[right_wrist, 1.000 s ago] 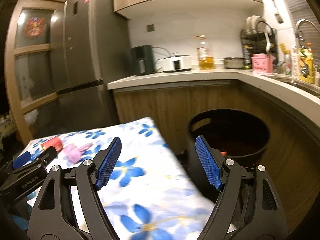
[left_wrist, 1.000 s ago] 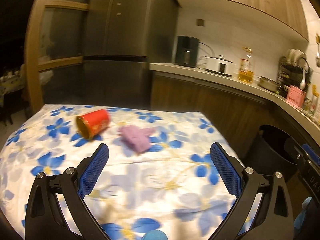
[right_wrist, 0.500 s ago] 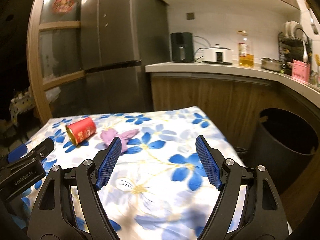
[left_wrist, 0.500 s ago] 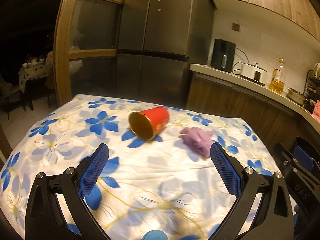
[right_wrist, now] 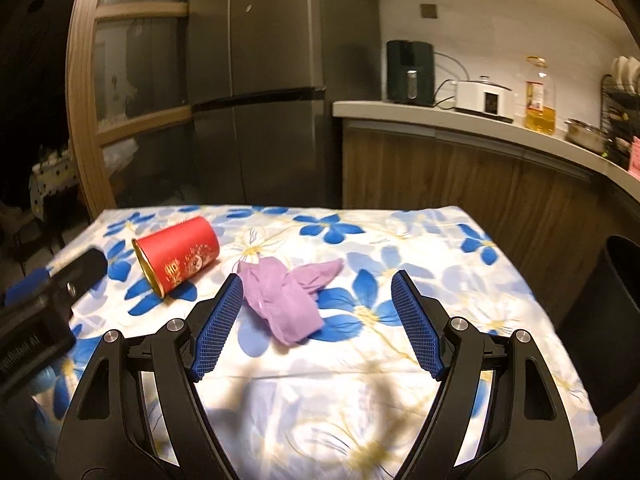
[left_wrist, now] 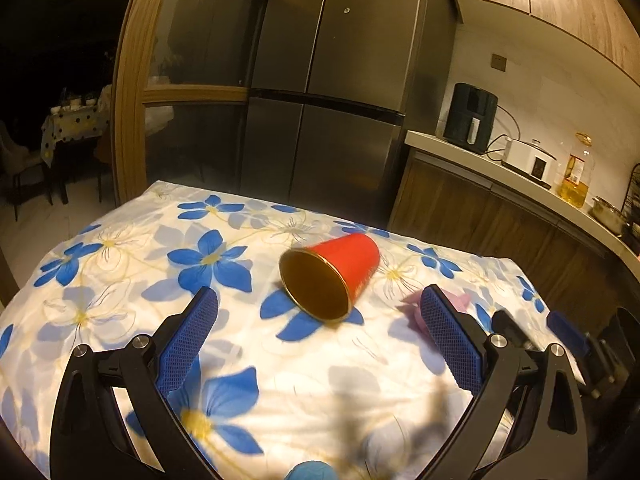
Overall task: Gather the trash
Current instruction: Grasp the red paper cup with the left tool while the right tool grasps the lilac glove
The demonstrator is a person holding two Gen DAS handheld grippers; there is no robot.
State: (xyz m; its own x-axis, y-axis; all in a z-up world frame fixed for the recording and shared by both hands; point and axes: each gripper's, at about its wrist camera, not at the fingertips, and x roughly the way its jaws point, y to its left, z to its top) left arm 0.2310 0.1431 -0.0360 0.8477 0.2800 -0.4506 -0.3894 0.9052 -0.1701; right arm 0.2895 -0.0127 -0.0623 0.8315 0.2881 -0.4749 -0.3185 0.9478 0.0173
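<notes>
While both tools hover over the flowered tablecloth (right_wrist: 420, 240) with their jaws spread wide and nothing between them, two pieces of trash lie on it: a red paper cup (left_wrist: 332, 276) tipped on its side and a crumpled purple glove (right_wrist: 286, 300) just to its right, close but apart. The left gripper (left_wrist: 320, 340) faces the cup's open mouth, which points toward the near edge; the right gripper (right_wrist: 316, 320) is lined up on the glove, whose near end lies between its blue pads (right_wrist: 218, 320).

The step in hand looks like a double approach, each tool taking its own item. For the cup, I would advance until the pads straddle the wall behind the rim and close gently, since a thin paper wall will likely buckle or roll away under a hard or off-centre squeeze. For the glove, go low to the cloth and pinch the thick bunched middle, not the loose far tail, taking care not to catch the tablecloth. The black bin (right_wrist: 608, 320) stands off the table's right edge.
</notes>
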